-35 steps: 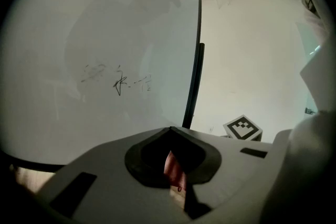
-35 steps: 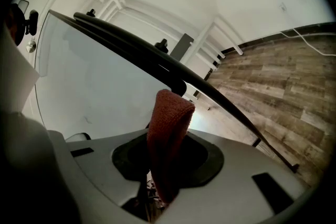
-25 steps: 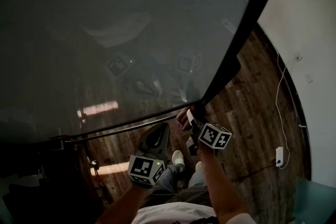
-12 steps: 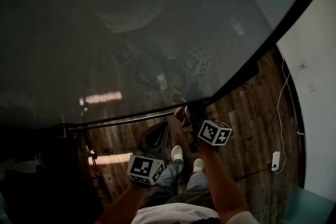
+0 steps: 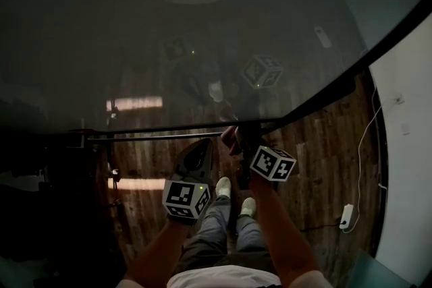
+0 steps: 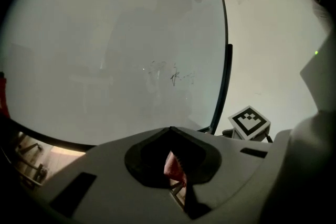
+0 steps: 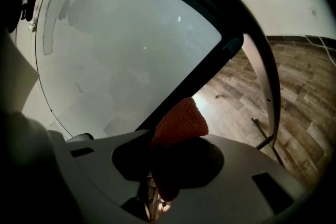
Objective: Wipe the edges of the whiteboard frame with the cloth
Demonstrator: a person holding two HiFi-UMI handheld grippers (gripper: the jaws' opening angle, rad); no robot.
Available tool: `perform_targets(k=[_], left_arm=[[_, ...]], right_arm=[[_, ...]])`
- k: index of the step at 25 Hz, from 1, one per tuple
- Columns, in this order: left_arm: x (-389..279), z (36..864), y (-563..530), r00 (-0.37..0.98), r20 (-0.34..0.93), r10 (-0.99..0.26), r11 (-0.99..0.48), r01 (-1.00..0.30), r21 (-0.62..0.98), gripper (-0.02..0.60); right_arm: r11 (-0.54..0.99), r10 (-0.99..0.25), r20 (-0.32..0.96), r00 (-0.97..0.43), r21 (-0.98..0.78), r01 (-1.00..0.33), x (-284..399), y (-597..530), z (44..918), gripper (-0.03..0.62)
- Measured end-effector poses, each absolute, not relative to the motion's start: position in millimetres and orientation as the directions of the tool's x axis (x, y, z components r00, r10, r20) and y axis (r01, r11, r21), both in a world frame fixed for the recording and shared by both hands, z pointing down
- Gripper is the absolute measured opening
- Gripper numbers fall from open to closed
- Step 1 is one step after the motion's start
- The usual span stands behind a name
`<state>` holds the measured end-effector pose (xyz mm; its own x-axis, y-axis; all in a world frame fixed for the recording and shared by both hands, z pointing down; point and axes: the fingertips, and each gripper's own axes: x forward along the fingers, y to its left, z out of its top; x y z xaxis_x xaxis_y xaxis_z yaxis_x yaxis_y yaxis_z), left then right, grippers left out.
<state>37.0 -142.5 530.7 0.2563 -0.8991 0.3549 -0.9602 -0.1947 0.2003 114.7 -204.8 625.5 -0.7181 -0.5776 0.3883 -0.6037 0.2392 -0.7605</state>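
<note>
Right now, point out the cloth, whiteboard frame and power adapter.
cloth [image 7: 181,120], right gripper view, its orange tip.
whiteboard frame [image 7: 198,77], right gripper view, middle of the dark edge strip.
power adapter [image 5: 346,216], head view, its white body.

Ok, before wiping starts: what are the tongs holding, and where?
Right tongs pinch the orange cloth by its lower part, one corner poking forward. Left tongs look shut on a small pink scrap, by its base.

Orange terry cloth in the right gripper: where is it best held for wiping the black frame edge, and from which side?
Grip the bunched lower part, coming from below, as the right gripper does: the orange terry cloth then stands past the jaws as a free rounded corner, pointing at the black frame edge.
</note>
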Motion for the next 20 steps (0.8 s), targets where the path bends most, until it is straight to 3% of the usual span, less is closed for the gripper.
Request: perform_targets(k=[9,20], left_arm=[[30,551,-142,0.158,0.396,-0.905,-0.07,-0.971,0.228,0.008],[-18,554,-121,0.165,0.405,-0.899,-0.073,-0.97,0.233,0.008]], right_arm=[[0.281,-0.517,0.375,-0.77,-0.775,-0.566,100,-196,624,0.092],[0.272,-0.505,0.368,-0.78,-0.79,-0.549,54,-175,622,0.092]])
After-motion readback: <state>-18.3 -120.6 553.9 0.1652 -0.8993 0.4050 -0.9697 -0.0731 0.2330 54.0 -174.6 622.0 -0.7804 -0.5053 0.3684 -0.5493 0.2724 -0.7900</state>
